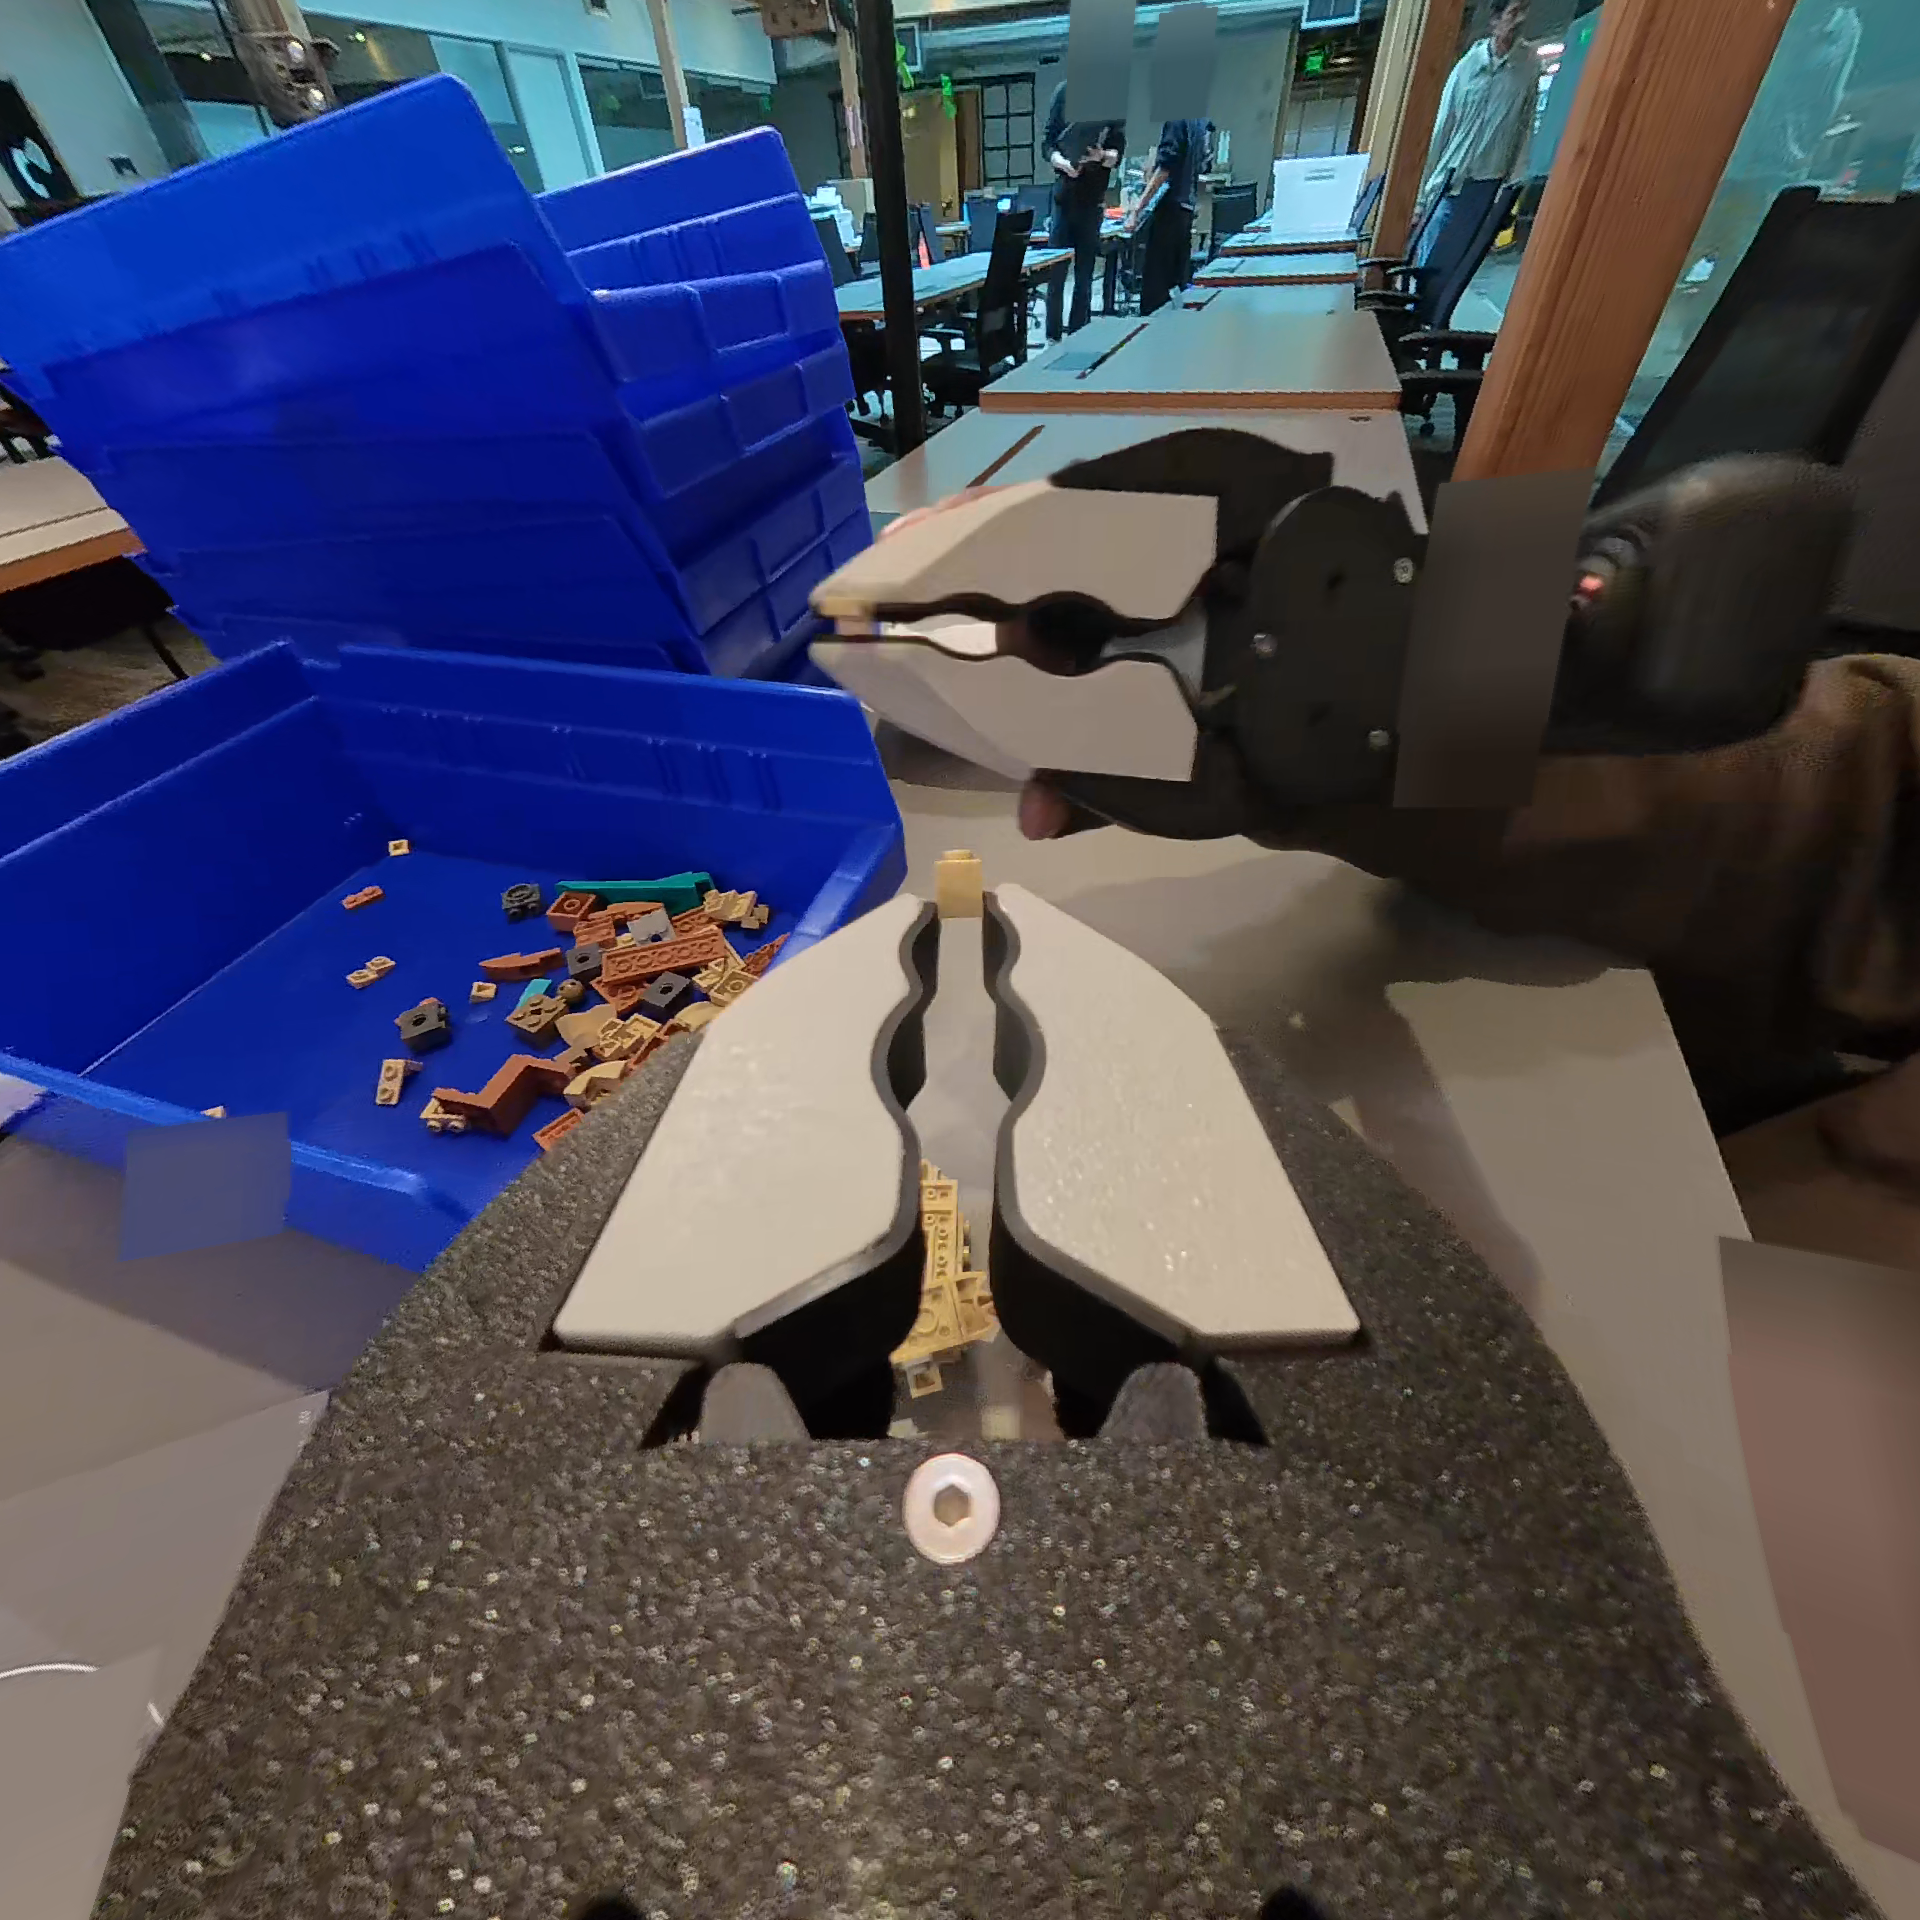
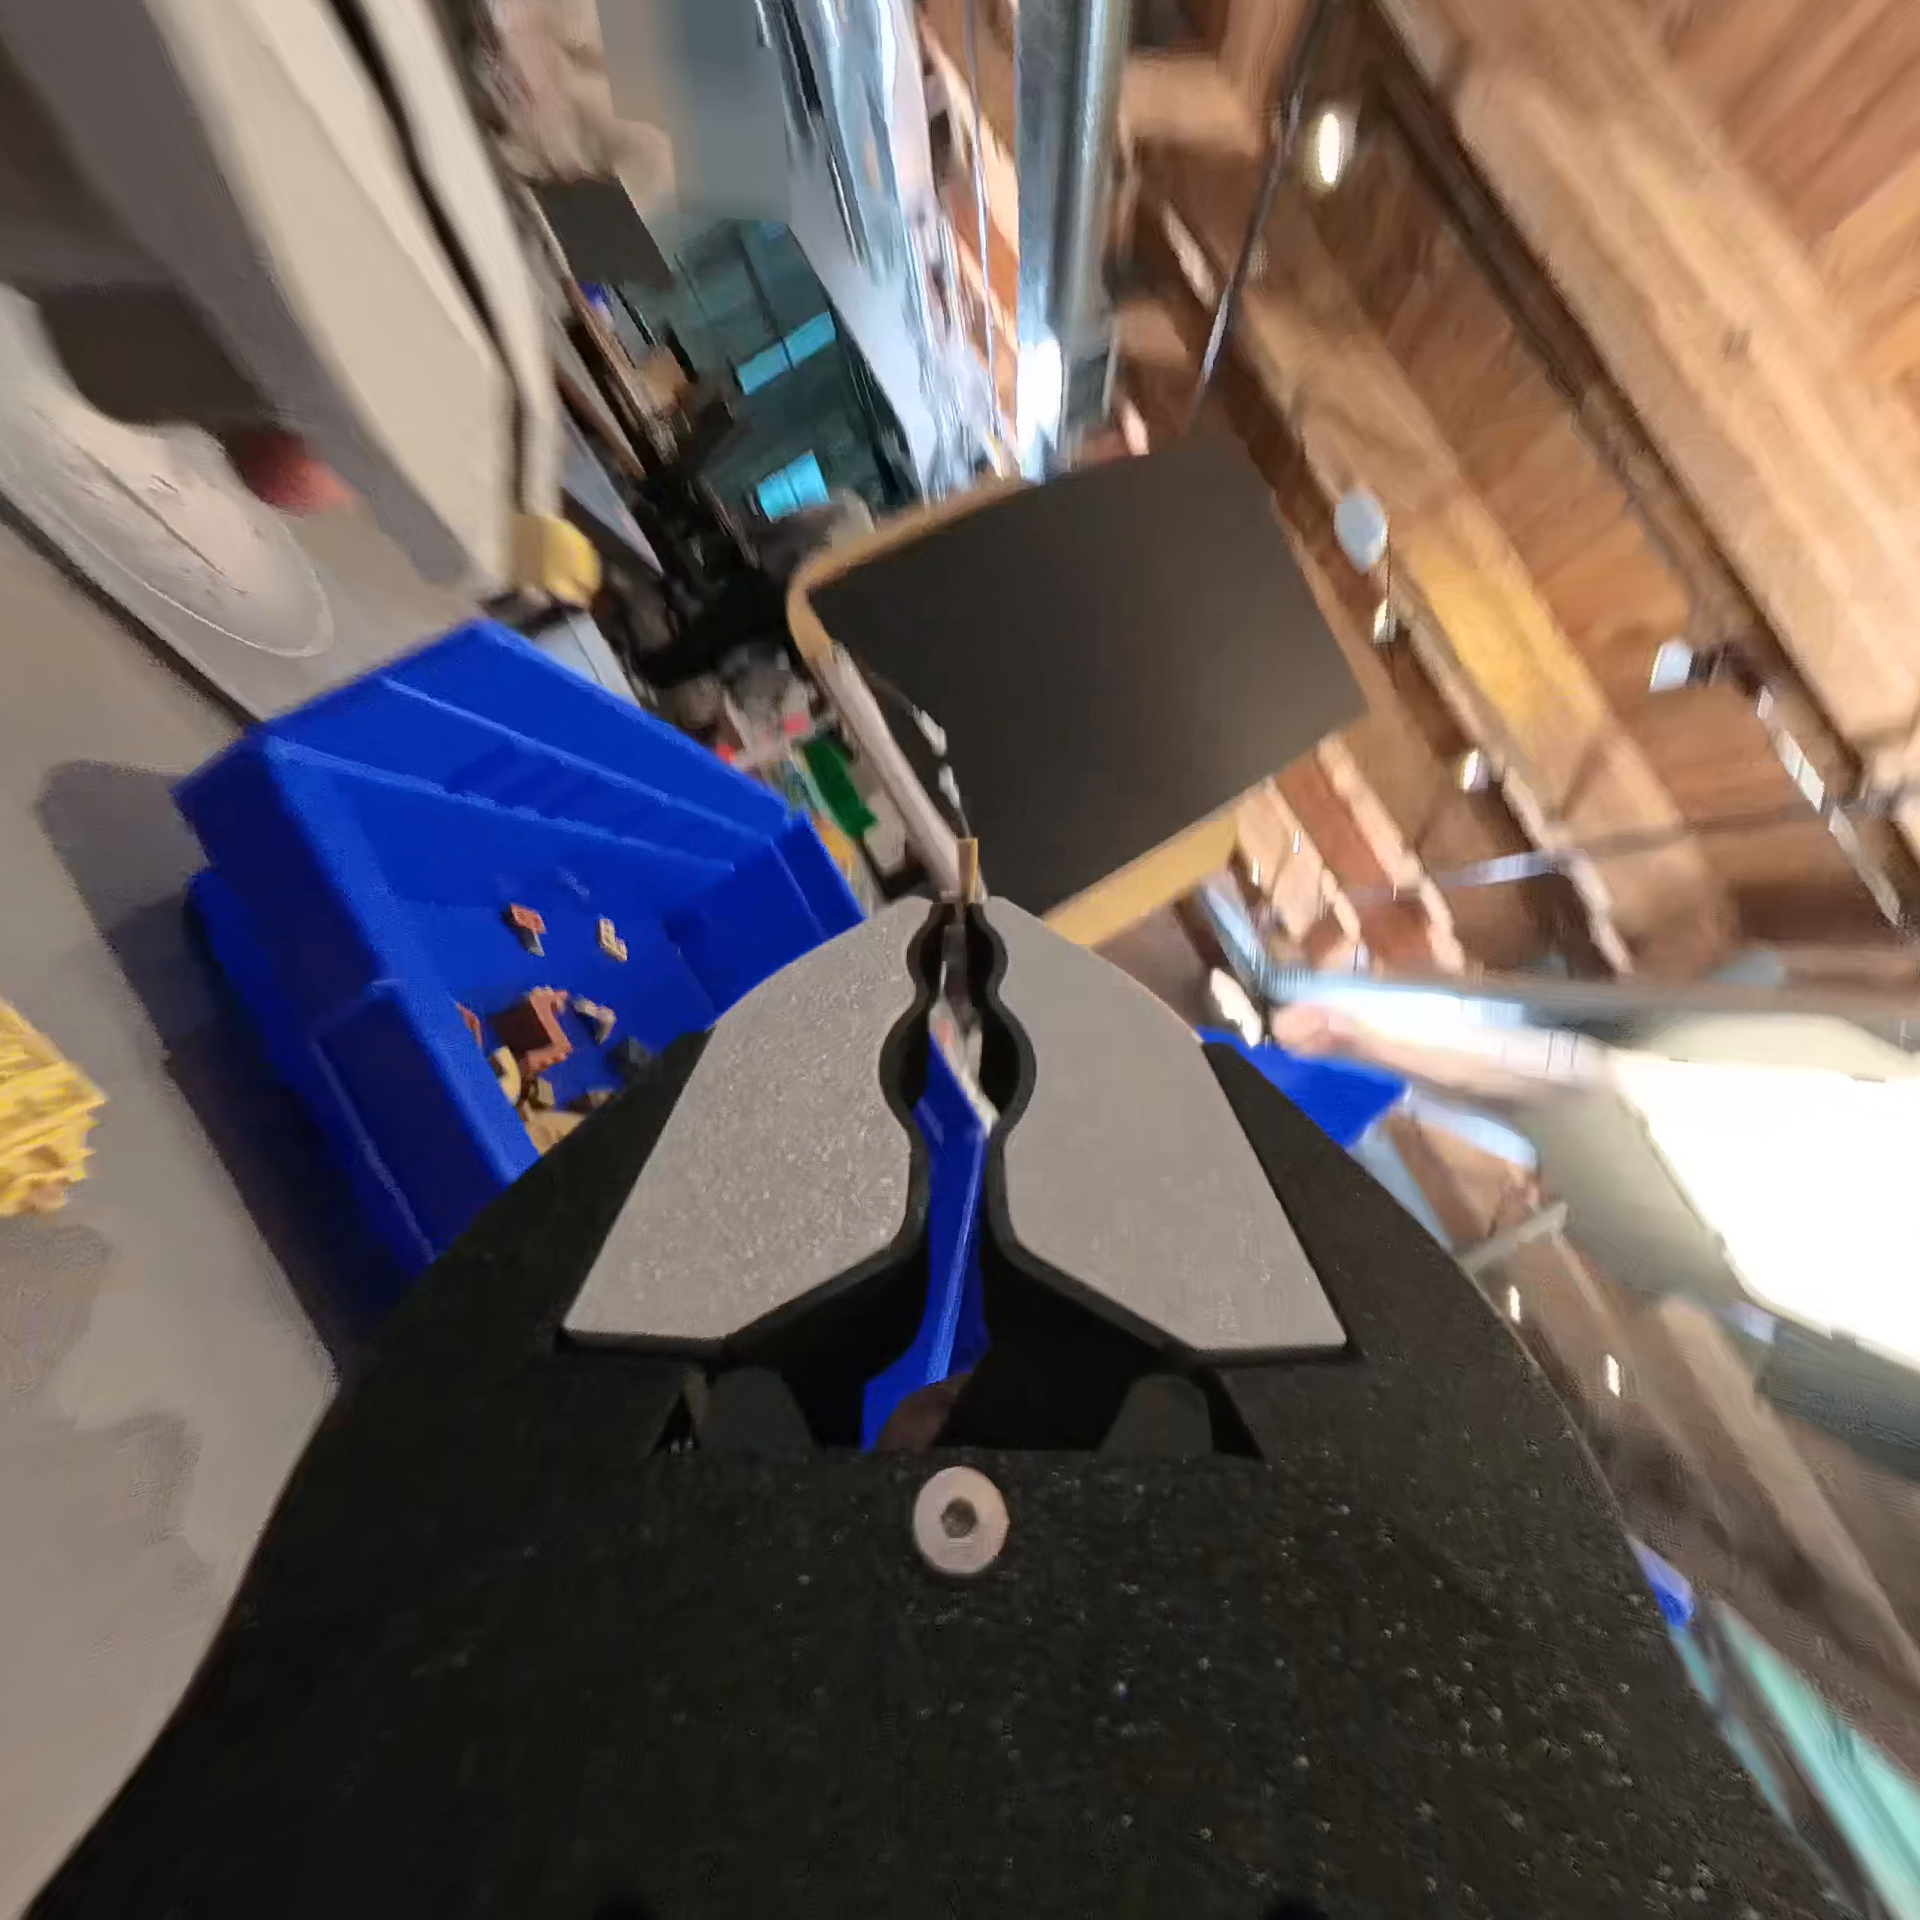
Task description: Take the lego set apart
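My left gripper (image 1: pixel 958 906) is shut on a small tan brick (image 1: pixel 958 883), which stands upright between the fingertips above the grey table (image 1: pixel 1299 1039). My right gripper (image 2: pixel 958 910) is shut on a thin tan plate (image 2: pixel 967 869) that sticks out edge-on past its tips. In the left wrist view the right gripper (image 1: pixel 831 627) lies on its side, held in a gloved hand (image 1: pixel 1143 821), above and beyond my left fingertips, with the tan piece (image 1: pixel 854 613) at its tip. A tan brick assembly (image 1: pixel 943 1278) shows below, through the gap in my left fingers.
An open blue bin (image 1: pixel 623 717) with several brown, tan, dark and teal bricks (image 1: pixel 613 977) stands at the left. A stack of tilted blue bins (image 1: pixel 416 395) rises behind it. A wooden post (image 1: pixel 1621 229), office desks and chairs are behind. The right wrist view is blurred. The grippers' ends are close to 8 cm from one another.
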Motion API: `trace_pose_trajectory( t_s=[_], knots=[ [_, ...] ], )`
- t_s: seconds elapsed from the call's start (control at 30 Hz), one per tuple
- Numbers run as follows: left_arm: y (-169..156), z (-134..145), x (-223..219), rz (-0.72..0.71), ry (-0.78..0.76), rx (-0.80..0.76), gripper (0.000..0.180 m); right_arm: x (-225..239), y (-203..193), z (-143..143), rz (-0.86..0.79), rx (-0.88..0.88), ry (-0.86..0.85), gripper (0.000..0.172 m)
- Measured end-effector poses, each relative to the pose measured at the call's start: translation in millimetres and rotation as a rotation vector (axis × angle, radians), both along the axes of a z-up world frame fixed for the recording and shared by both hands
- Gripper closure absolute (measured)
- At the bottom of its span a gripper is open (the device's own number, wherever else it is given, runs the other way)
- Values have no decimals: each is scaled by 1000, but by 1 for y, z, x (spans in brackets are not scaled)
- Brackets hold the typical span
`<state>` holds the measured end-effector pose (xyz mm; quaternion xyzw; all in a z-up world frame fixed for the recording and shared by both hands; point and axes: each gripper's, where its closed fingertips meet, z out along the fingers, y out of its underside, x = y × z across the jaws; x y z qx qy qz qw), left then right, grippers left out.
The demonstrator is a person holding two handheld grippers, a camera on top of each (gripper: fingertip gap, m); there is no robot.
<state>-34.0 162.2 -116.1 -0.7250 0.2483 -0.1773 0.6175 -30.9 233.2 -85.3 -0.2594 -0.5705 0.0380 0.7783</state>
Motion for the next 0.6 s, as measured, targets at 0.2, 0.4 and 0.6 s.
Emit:
trace_pose_trajectory(
  t_s=[0.2, 0.4, 0.6],
  knots=[
    [8, -1, -13, 85, -5, 19, 173, -17, 69, -50, -284, -318, -165, 147],
    [3, 2, -8, 24, -38, 20, 173, -14, 14, -31, 64, -139, -139, 146],
    [1, -8, -2, 7, 85, 0, 173, -9, -48, -28, 234, 210, -174, 148]
  ],
)
